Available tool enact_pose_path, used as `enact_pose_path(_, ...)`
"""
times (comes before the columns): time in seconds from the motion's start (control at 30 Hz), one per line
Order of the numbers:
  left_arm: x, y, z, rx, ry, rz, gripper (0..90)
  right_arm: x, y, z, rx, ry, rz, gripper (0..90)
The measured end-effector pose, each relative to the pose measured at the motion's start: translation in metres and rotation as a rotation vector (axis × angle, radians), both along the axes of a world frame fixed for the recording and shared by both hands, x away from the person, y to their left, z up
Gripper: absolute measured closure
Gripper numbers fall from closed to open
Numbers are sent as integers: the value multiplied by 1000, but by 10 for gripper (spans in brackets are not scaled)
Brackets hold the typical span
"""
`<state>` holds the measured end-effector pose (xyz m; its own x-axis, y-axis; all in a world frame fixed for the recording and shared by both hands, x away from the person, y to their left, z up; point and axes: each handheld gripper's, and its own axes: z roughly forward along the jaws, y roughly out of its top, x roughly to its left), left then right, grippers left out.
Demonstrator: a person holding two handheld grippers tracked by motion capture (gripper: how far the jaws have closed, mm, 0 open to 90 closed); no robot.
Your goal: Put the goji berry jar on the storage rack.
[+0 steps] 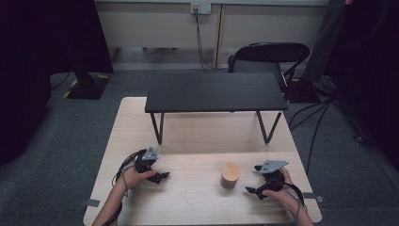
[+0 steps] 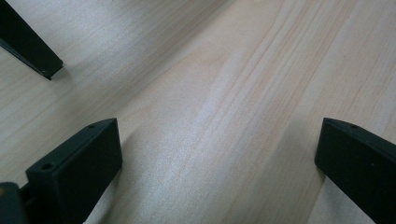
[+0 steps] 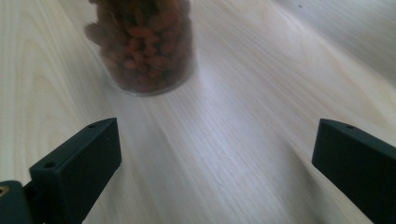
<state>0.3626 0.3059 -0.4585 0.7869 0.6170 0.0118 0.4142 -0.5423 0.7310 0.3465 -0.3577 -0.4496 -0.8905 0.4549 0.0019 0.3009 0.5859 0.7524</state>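
Both the left gripper (image 1: 162, 177) and right gripper (image 1: 251, 190) are held wide-jawed and empty beside the jar (image 1: 230, 175).

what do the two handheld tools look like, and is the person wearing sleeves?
Both are black. The left tool and right tool each carry a grey three-cornered plate on top, and a black cable trails back from each along the forearm. In the gripper views the jaws are matte black rectangular blocks with small holes near the tips. The forearms show bare in the high view; no sleeves visible.
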Motion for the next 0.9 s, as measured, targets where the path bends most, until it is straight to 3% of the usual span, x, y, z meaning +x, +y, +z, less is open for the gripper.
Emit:
enact_pose_path(0.53, 0, 0, 0, 0, 0, 0, 0, 8, 16, 0, 43, 15, 69, 4)
enact_pose_path(0.9, 0, 0, 0, 0, 0, 0, 0, 14, 23, -2, 71, 19, 88, 2)
